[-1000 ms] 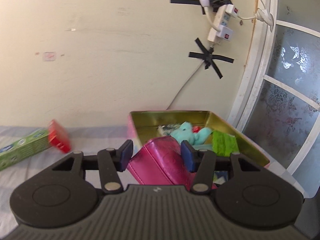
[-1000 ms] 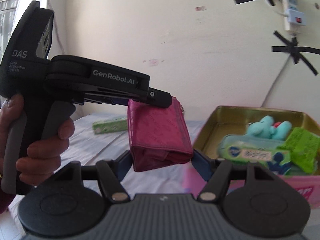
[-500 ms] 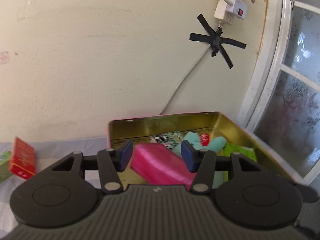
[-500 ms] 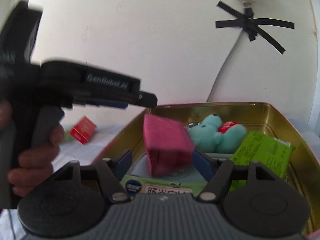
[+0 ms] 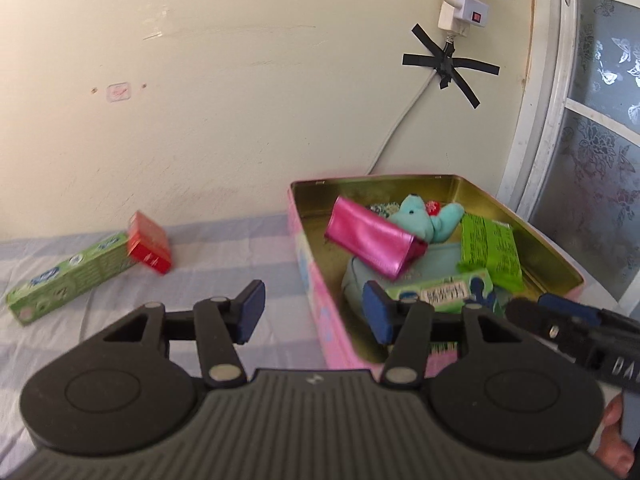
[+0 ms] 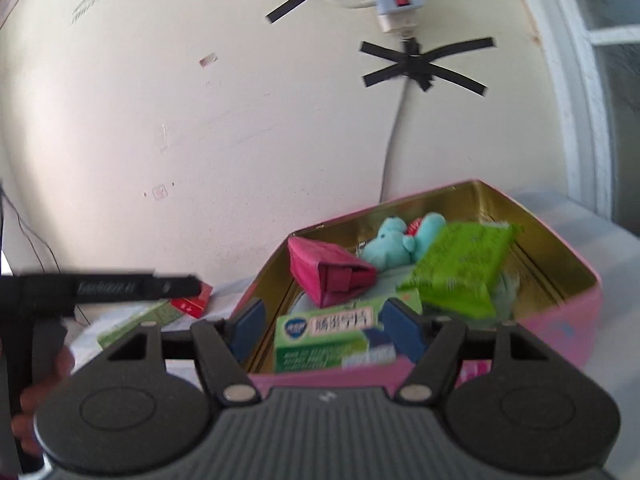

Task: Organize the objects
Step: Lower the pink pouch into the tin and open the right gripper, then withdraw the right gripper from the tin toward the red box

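Wallet risk: the pink wallet (image 5: 374, 246) lies tilted inside the pink tin (image 5: 316, 292), propped across the teal pouch (image 5: 436, 260) and against the teal plush toy (image 5: 424, 220) — my guess is it could slide, or sit too high for a lid, if anything else goes in on top.
Tin crowding: the green wipes pack (image 5: 490, 254) and the labelled green pack (image 5: 444, 292) already fill the near and right side; another item pushed in carelessly would likely tip one over the rim.
Snag risk: the left hand-held gripper (image 5: 312, 312) straddles the tin's near-left wall, one pad outside and one above the contents — a sideways pull could drag or tilt the tin on the tabletop (image 5: 224, 264).
Collision risk: the right hand-held gripper (image 6: 324, 328) is close beside the left one at the tin's front, so the two tools may knock together if both go the same way.
Left hand-held gripper state: jaws opening, nothing pressed between the pads; the wallet lies free beyond them.
Right hand-held gripper state: jaws apart and empty, hovering at the tin's front edge; the labelled pack shows between the pads but I see no contact.
Items still out: the green toothpaste box (image 5: 72, 272) and the small red box (image 5: 149, 247) lie touching each other on the tabletop, well left of the tin.
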Action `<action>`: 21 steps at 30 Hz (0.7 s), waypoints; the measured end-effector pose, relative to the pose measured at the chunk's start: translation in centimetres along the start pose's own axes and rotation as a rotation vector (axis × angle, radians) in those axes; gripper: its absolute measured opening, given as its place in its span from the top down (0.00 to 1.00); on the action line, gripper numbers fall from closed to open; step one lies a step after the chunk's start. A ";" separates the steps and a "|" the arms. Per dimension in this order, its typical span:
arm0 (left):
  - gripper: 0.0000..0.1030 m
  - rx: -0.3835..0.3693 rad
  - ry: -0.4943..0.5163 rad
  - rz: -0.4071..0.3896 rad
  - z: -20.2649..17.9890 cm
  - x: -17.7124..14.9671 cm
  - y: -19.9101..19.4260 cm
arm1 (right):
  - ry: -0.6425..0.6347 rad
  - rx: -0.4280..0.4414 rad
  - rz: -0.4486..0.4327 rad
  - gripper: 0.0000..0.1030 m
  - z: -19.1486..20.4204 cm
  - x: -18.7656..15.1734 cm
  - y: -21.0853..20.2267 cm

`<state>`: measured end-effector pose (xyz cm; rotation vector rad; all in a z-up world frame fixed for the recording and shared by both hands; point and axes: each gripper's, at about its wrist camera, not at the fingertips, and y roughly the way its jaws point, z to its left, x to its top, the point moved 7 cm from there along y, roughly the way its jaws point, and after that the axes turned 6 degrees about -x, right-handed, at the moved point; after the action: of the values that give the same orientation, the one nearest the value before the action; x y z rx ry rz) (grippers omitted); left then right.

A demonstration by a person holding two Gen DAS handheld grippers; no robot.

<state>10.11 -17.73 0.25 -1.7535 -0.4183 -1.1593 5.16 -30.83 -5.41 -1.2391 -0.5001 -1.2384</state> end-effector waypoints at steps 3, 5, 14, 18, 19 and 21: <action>0.36 -0.008 -0.031 0.007 1.4 -1.9 -1.5 | 0.036 0.003 0.008 0.34 0.4 -0.2 -1.3; 0.35 -0.004 -0.055 0.015 2.5 -3.1 -2.4 | 0.051 0.001 0.011 0.34 1.1 -0.6 -2.3; 0.30 0.009 -0.138 0.001 6.9 -6.3 -5.8 | 0.091 -0.013 -0.002 0.34 6.0 -2.3 -4.9; 0.30 0.005 -0.128 -0.009 7.3 -7.2 -6.5 | 0.074 -0.025 -0.035 0.34 7.7 -2.4 -6.0; 0.30 0.005 -0.124 -0.017 7.3 -7.3 -6.7 | 0.077 -0.025 -0.039 0.33 8.0 -2.5 -6.2; 0.30 0.006 -0.130 -0.025 7.5 -7.6 -6.9 | 0.068 -0.018 -0.037 0.33 8.7 -2.6 -6.4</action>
<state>5.41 -6.43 -3.21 -1.8292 -0.5222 -1.0642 1.28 -21.01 -2.01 -1.2035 -0.4643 -1.3147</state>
